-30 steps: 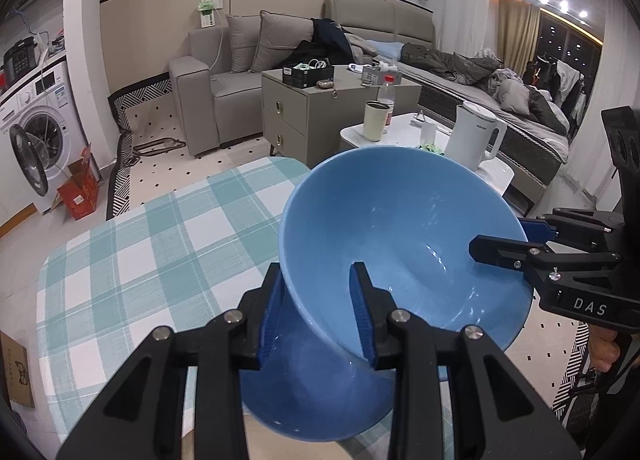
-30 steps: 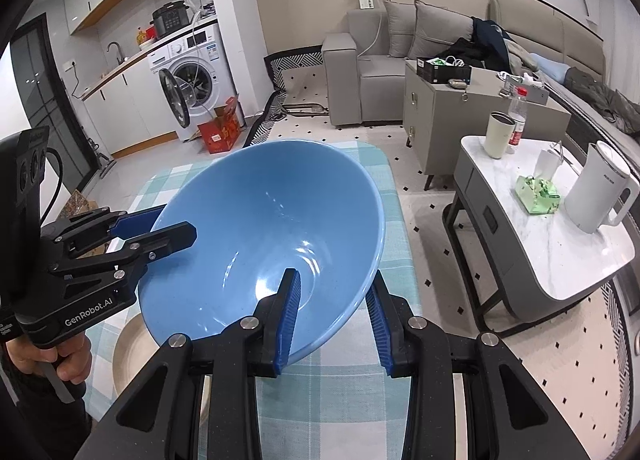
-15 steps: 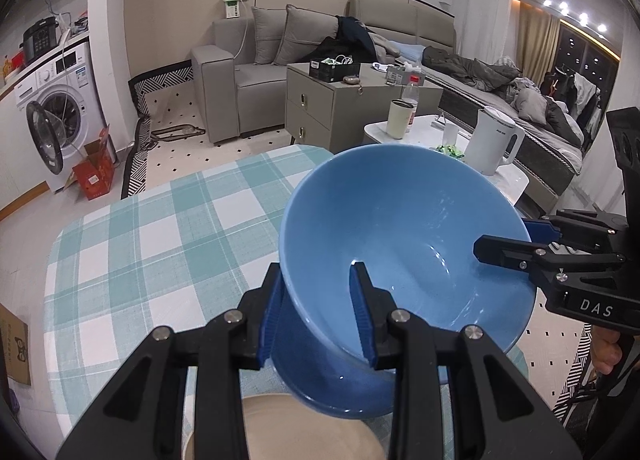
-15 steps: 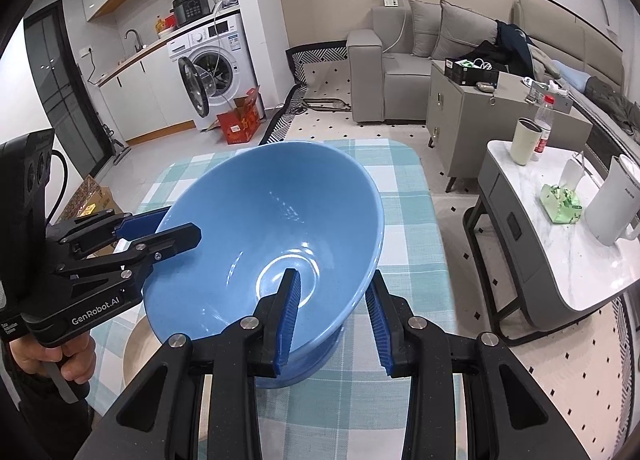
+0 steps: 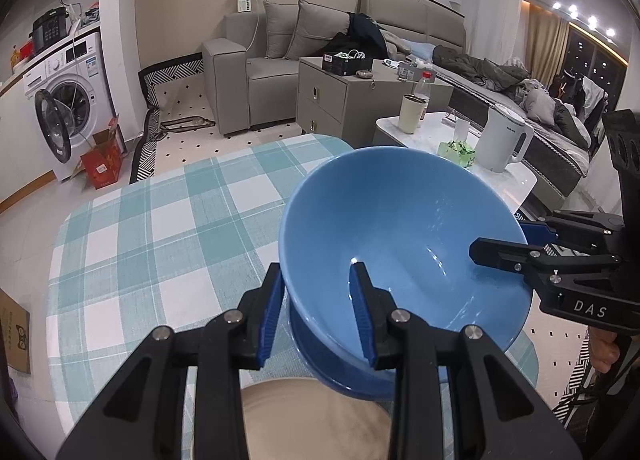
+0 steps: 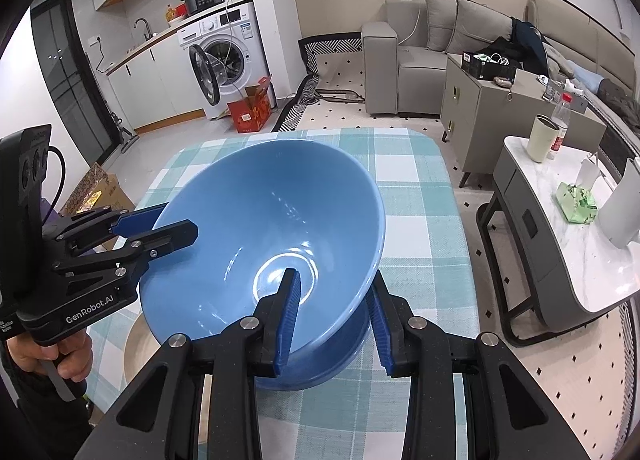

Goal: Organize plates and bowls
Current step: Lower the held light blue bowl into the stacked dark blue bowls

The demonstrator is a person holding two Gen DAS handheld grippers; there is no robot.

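Both grippers hold one large blue bowl [image 5: 400, 227] by opposite rims. My left gripper [image 5: 318, 296] is shut on its near rim, one finger inside and one outside. My right gripper [image 6: 334, 300] is shut on the opposite rim of the same bowl [image 6: 260, 236]. The bowl is tilted and sits in a second blue bowl [image 5: 348, 372] on the checked table; this lower bowl also shows in the right wrist view [image 6: 320, 364]. A beige plate [image 5: 312, 420] lies beside them, also visible in the right wrist view [image 6: 134, 348].
The teal-checked tablecloth [image 5: 160, 227] covers a rounded table [image 6: 416, 195]. A white side table [image 6: 568, 236] with a kettle [image 5: 502, 143], cup and bottle stands to the right. A cardboard box [image 6: 96, 191] sits on the floor at the left.
The held blue bowl has come down over the last second and now sits in the second blue bowl. The beige plate has come into view. Both grippers stay shut on the rims.
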